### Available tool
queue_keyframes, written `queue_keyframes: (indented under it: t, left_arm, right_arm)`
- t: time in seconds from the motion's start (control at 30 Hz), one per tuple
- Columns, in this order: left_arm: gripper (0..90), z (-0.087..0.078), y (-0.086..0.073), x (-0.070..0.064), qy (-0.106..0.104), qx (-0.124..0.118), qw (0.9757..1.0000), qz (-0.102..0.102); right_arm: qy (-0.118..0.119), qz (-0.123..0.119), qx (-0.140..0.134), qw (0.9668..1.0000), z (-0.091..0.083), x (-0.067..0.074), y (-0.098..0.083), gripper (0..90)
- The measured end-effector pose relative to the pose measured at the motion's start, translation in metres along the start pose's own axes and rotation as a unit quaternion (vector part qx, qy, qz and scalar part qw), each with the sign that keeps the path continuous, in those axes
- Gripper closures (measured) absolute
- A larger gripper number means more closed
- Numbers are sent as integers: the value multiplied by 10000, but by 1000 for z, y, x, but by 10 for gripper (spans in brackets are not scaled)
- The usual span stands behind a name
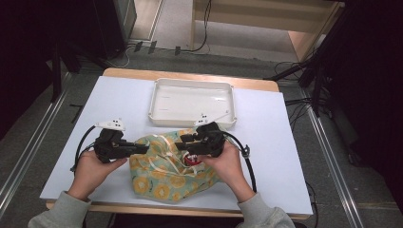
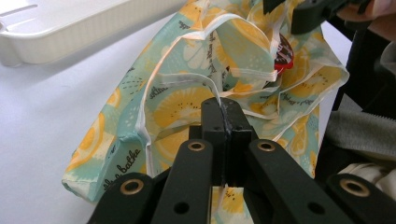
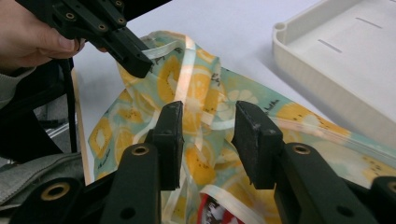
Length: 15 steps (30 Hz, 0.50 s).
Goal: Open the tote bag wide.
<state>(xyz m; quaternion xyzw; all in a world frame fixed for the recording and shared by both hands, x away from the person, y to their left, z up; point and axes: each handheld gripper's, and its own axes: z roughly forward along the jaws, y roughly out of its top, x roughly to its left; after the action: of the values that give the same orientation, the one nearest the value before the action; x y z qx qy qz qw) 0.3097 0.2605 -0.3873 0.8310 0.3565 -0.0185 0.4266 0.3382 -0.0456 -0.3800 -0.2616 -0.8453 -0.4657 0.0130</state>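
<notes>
A cloth bag (image 1: pixel 164 178) printed with yellow lemons on pale green lies on the white table near the front edge. Its white strap (image 2: pixel 180 79) runs into my left gripper (image 2: pixel 223 106), whose jaws are shut on it at the bag's left rim. In the high view the left gripper (image 1: pixel 141 148) comes in from the left. My right gripper (image 3: pixel 211 133) stands open just over the bag's mouth, its pads (image 3: pixel 170 130) apart with only fabric below them. It reaches in from the right (image 1: pixel 184 142). A red item (image 1: pixel 192 160) shows inside the bag's mouth.
A white plastic tray (image 1: pixel 192 118) stands behind the bag in the middle of the table. The table's front edge (image 1: pixel 176 206) runs close under the bag. Cables trail from both grippers over the table at either side.
</notes>
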Motion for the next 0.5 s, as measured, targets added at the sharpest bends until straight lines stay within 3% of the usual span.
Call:
queue_keyframes:
  t: [0.5]
  left_arm:
    - [900, -4, 1, -2, -35, -236, 9997, 28]
  right_arm:
    - [60, -70, 154, 9998, 28, 10, 5, 519]
